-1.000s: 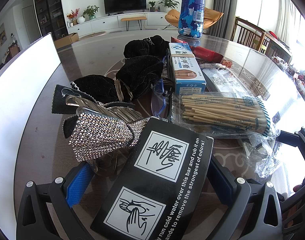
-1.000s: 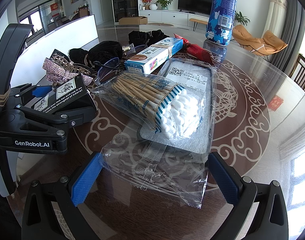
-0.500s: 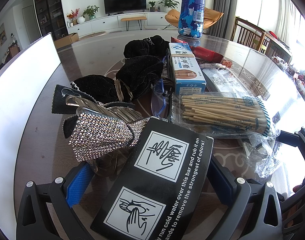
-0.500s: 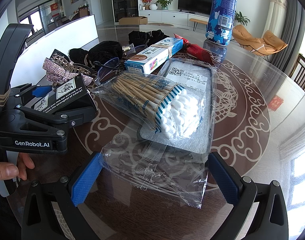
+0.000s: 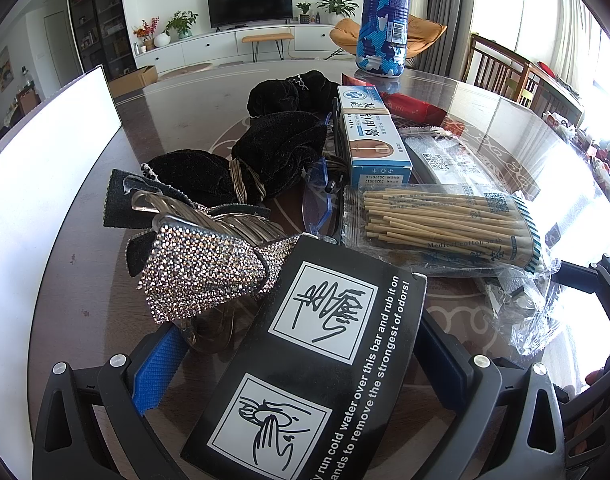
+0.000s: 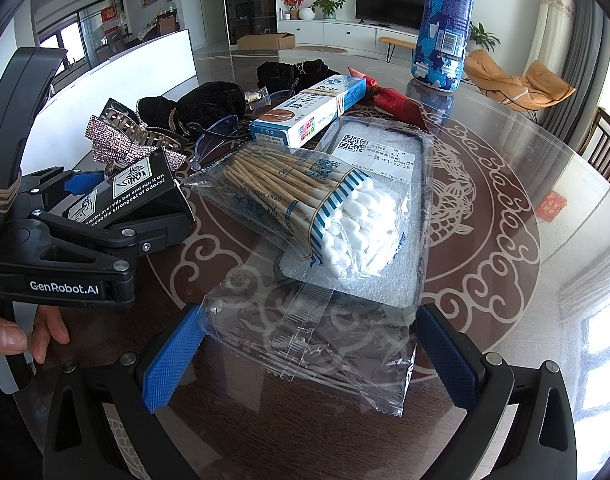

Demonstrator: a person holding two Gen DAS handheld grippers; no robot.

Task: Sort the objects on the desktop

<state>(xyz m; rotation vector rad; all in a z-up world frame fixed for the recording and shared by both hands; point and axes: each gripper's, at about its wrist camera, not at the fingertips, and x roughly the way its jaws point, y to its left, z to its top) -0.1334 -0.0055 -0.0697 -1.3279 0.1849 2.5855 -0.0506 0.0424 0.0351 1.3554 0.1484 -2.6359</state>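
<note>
Squaring the left tongs on the black card box would serve best; they straddle it wide open, pads clear, its long axis running away up-right, beside the glittery hair clip; right tongs, likewise open, flank the clear wrapper tail of the cotton swab pack on the bench, tips pointing near-right.

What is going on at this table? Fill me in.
A person is sorting clutter on a glass-topped table with a handheld claw in each hand. The left claw straddles a black odor-remover bar box; whether it grips is unclear. The right claw, open, straddles a clear plastic bag in front of the cotton swab pack. A rhinestone hair clip and ointment box wait.
</note>
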